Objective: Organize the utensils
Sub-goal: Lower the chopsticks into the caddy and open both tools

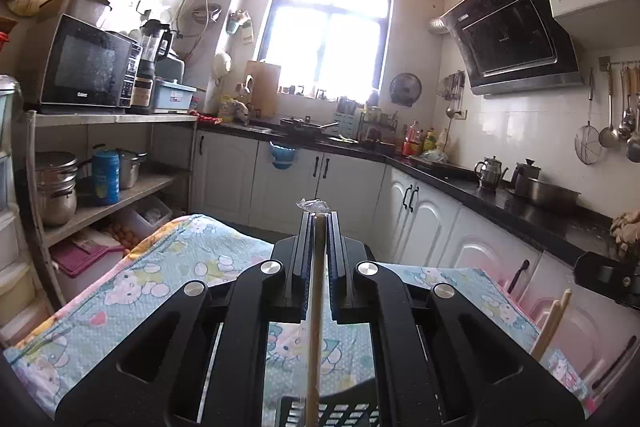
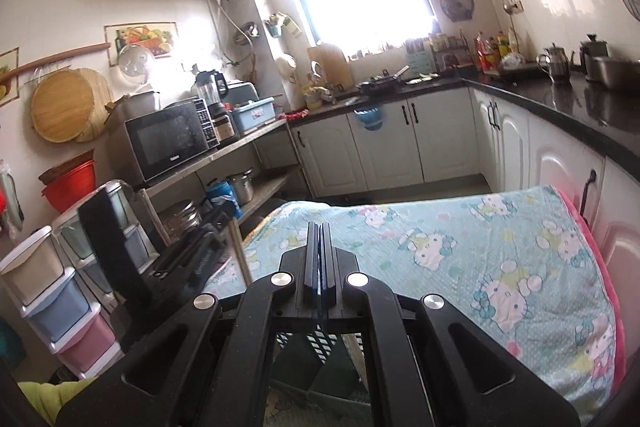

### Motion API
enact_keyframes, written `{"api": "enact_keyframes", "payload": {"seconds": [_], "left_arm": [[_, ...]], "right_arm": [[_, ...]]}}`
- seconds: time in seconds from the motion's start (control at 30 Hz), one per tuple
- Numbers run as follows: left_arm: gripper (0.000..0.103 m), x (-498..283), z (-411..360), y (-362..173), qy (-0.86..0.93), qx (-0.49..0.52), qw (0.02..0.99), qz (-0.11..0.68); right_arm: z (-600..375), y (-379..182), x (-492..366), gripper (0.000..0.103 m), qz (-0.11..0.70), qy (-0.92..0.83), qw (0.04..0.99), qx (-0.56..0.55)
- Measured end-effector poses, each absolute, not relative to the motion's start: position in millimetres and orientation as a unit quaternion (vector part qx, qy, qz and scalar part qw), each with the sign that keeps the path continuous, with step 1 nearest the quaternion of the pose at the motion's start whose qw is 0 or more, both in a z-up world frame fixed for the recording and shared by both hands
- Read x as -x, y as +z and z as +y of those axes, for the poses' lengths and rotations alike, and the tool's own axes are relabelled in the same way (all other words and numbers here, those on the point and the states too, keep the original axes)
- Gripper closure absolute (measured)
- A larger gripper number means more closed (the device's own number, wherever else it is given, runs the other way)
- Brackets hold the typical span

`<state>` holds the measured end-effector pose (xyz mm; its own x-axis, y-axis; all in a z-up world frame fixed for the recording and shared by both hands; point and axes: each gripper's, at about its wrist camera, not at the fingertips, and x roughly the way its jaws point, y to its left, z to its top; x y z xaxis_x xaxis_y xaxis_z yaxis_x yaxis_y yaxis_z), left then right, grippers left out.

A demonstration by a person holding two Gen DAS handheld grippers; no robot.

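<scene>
Wooden chopstick [image 1: 316, 291] sits clamped upright in left gripper [image 1: 319, 217], plastic wrap [image 1: 312, 204] at its tip, above cartoon-print tablecloth [image 1: 168, 267]. Right gripper [image 2: 319, 227]: jaws fully together, w/ black slotted basket [image 2: 320, 341] below; can't tell if anything's pinched.

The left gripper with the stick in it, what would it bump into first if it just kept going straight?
Probably the white lower cabinet doors across the kitchen. The black left gripper, shut on a thin wooden chopstick, points over the cartoon-cat blue cloth; nothing nearer shows, though depth is unclear.
</scene>
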<state>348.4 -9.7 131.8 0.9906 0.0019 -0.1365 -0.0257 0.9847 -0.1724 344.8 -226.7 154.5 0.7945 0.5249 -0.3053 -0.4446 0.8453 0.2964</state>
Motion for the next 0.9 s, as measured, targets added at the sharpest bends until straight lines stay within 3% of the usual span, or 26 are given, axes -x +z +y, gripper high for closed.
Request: {"api": "enact_keyframes", "payload": {"seconds": [0.3,0.53,0.9], "left_arm": [[0.097,-344.9,-3.9,126.1,-0.007,0.094,0.988,0.122],[0.08,-338.1,5.3,121.2,-0.017,0.103,0.98,0.168],[0.063,-327.1,29.5,105.4,-0.056,0.156,0.95,0.264]], "right_arm": [[-243.0,144.1,-340.9,0.102,0.205,0.239,0.941,-0.12],[-255.9,139.2,-336.0,0.101,0.216,0.231,0.94,-0.131],[-262.4,133.6,-328.6,0.097,0.232,0.226,0.937,-0.129]]}}
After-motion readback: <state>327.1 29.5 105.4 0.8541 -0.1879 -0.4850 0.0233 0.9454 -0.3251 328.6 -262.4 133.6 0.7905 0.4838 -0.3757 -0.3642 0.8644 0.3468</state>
